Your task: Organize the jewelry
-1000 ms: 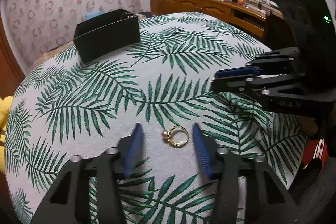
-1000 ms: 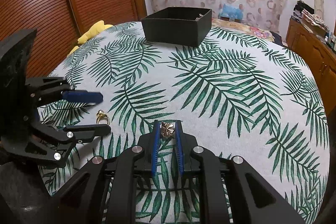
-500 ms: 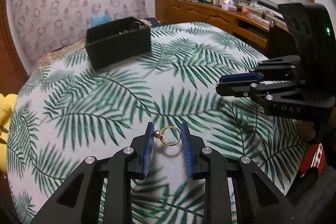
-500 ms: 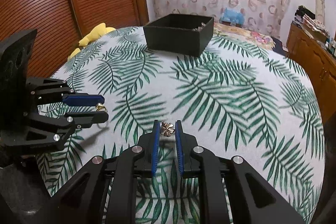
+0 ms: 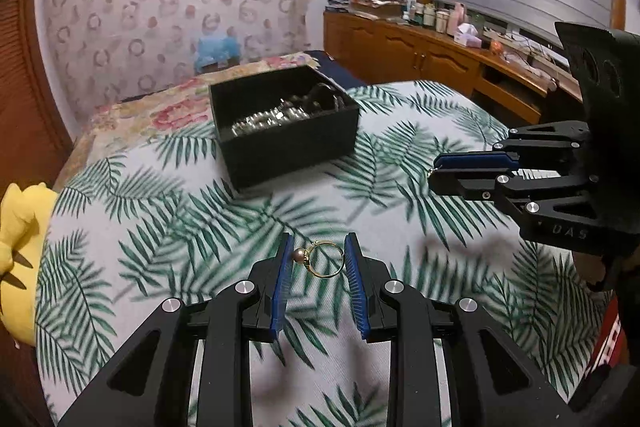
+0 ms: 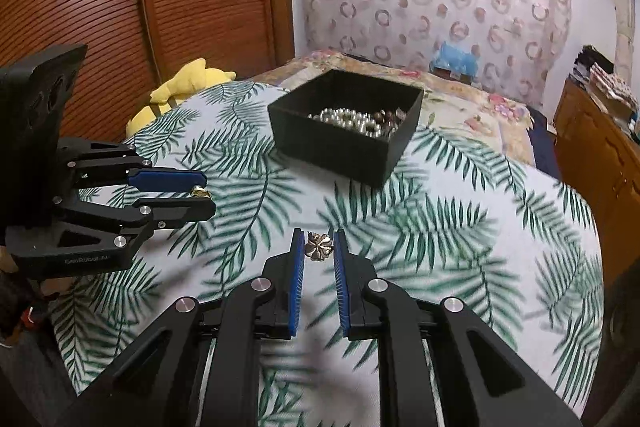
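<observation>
My left gripper is shut on a gold ring with a pearl and holds it above the leaf-print cloth. My right gripper is shut on a small bronze clover-shaped piece, also lifted. A black open box with beaded bracelets inside stands ahead of both grippers; it also shows in the right wrist view. The right gripper shows at the right of the left wrist view. The left gripper shows at the left of the right wrist view.
The round table carries a white cloth with green palm leaves. A yellow plush toy sits at the left edge. A bed with a floral cover lies behind the box. A wooden dresser stands at the back right.
My left gripper closed on the ring and lifted it. Both grippers rose and moved forward toward the black box, each carrying its piece.
</observation>
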A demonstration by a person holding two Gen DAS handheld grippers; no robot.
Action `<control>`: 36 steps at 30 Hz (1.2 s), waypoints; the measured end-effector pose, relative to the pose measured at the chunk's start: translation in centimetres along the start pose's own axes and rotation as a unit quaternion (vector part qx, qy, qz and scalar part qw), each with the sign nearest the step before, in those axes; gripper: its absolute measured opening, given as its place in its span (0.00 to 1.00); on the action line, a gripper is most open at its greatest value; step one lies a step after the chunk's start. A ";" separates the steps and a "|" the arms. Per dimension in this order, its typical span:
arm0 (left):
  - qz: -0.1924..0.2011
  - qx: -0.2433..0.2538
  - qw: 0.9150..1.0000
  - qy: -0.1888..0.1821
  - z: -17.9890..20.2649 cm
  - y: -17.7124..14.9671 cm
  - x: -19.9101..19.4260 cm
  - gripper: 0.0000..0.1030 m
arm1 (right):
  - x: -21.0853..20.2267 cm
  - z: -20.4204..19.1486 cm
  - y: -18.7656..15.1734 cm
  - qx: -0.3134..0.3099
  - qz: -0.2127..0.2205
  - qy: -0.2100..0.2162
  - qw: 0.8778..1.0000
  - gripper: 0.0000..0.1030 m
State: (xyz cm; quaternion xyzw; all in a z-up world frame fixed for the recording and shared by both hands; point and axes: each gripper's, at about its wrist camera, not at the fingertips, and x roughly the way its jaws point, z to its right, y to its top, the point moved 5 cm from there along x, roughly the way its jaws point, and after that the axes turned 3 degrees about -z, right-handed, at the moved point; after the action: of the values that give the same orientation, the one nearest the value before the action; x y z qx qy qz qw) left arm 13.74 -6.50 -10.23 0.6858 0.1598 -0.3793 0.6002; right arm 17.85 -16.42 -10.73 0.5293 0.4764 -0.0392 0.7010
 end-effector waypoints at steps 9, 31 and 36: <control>0.012 -0.010 1.000 0.013 -2.9 3.8 1.4 0.24 | 3.1 1.8 6.2 -0.014 0.018 -0.006 1.000 0.16; 0.024 -0.072 0.997 0.031 -6.8 10.3 6.2 0.24 | 3.9 5.9 8.6 0.040 0.050 -0.021 0.998 0.31; 0.030 -0.074 0.996 0.042 -6.4 10.0 5.2 0.50 | 2.2 6.4 7.4 0.058 0.061 -0.038 0.996 0.31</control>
State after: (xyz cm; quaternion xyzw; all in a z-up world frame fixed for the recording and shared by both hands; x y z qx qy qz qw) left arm 26.02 -3.94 -7.00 0.6598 0.1914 -0.3189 0.6530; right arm 27.22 -17.15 -7.16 0.5954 0.4132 -0.0440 0.6876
